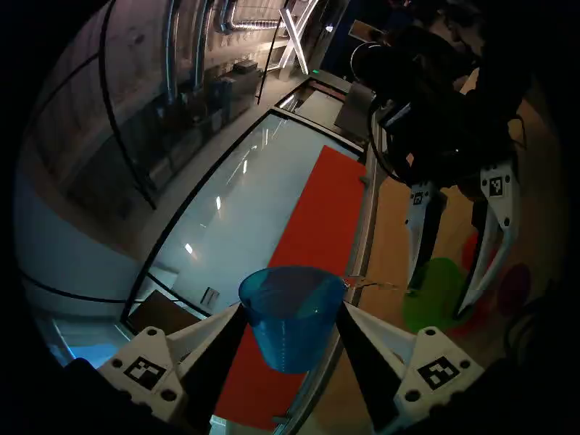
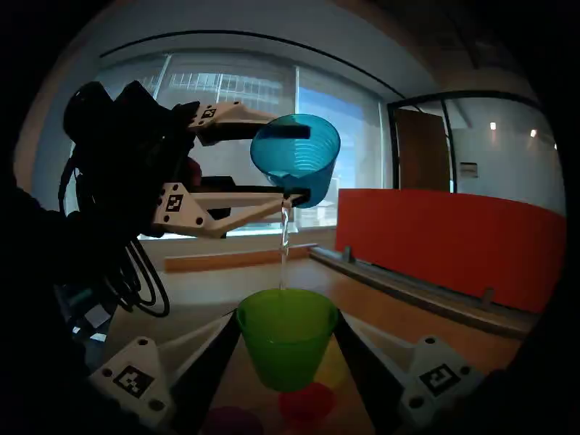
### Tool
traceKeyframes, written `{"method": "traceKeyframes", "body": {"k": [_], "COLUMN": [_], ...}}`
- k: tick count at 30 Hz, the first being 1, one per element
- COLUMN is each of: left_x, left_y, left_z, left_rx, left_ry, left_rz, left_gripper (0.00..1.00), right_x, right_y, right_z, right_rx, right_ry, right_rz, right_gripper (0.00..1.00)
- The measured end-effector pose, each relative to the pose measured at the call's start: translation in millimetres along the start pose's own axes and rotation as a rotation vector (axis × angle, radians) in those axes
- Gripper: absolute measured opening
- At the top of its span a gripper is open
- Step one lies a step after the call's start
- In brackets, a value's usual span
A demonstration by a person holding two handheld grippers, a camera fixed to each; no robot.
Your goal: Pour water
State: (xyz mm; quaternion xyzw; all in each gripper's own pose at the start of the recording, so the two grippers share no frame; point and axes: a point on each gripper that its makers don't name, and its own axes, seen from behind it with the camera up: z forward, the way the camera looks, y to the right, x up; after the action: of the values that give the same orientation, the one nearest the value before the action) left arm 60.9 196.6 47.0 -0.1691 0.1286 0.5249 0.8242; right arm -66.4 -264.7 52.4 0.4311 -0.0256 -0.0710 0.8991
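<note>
Green cup [image 2: 287, 337] sat clamped between the right gripper's [image 2: 288, 322] fingers, above coloured discs [image 2: 308, 401] on the wooden table [image 2: 210, 293]. Right gripper view caught a thin water stream [image 2: 284, 239] falling into it from the tilted blue cup [image 2: 296, 156], pinched by the left gripper [image 2: 303, 163]; an orange-red panel [image 2: 449, 232] stood beyond.

Red partition panel [image 2: 464, 239], metal rail [image 2: 406, 286] along wooden tabletop [image 2: 217, 290], bright window [image 2: 217, 94], red disc [image 2: 308, 401], purple disc [image 2: 232, 422].
</note>
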Motion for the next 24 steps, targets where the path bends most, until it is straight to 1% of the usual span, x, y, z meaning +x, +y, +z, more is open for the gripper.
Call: {"method": "traceKeyframes", "body": {"k": [18, 24], "left_x": [5.3, 7.0], "left_y": [-4.8, -3.6], "left_z": [-1.0, -1.7], "left_rx": [0.022, 0.024], "left_ry": [0.006, 0.006], "left_rz": [0.058, 0.07], "left_gripper": [0.84, 0.84], "right_x": [4.5, 4.6], "right_y": [-0.9, -1.0], "right_z": [-0.4, -1.1], "right_rx": [-0.003, -0.003], "right_ry": [0.007, 0.009], "right_rz": [-0.009, -0.009], "right_gripper": [0.92, 0.92]}}
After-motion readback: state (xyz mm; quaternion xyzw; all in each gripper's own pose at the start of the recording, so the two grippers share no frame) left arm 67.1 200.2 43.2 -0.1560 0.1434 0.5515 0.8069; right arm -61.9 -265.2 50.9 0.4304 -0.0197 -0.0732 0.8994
